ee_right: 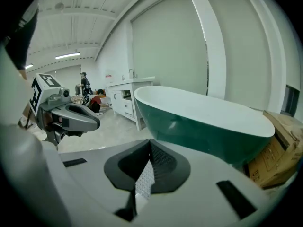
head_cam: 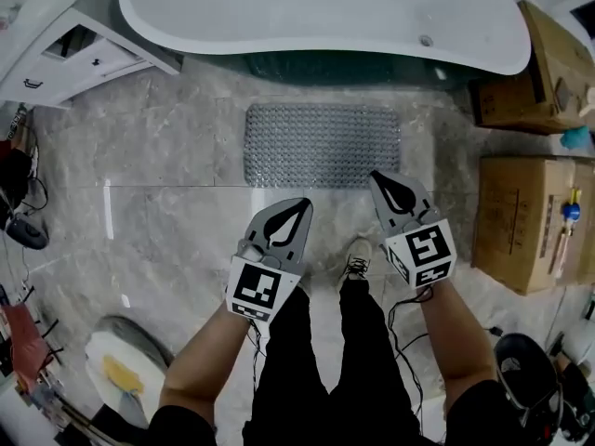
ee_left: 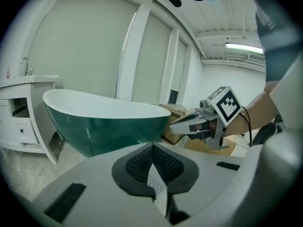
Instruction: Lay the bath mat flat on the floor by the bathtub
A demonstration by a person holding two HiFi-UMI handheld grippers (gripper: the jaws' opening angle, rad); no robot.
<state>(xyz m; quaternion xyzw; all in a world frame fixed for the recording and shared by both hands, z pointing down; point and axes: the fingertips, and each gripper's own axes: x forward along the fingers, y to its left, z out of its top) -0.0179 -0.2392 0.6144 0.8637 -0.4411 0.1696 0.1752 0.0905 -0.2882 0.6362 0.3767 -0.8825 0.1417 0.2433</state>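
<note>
Found mat (head_cam: 321,145) flat on floor (head_cam: 167,175), long edge just beside tub (head_cam: 316,12). Placed it ahead of and below both tongs, touching neither. Logged left tongs (head_cam: 301,204) as closed, pads together, holding nothing. Logged right tongs (head_cam: 379,178) likewise, closed and empty. Noted right tip covering mat's near right corner in head view. Checked both gripper views: saw tub wall, own jaws and the other tongs, could not see mat there. Noted tub cut off at top of head view, boxes (head_cam: 525,221) cut off at right.
</note>
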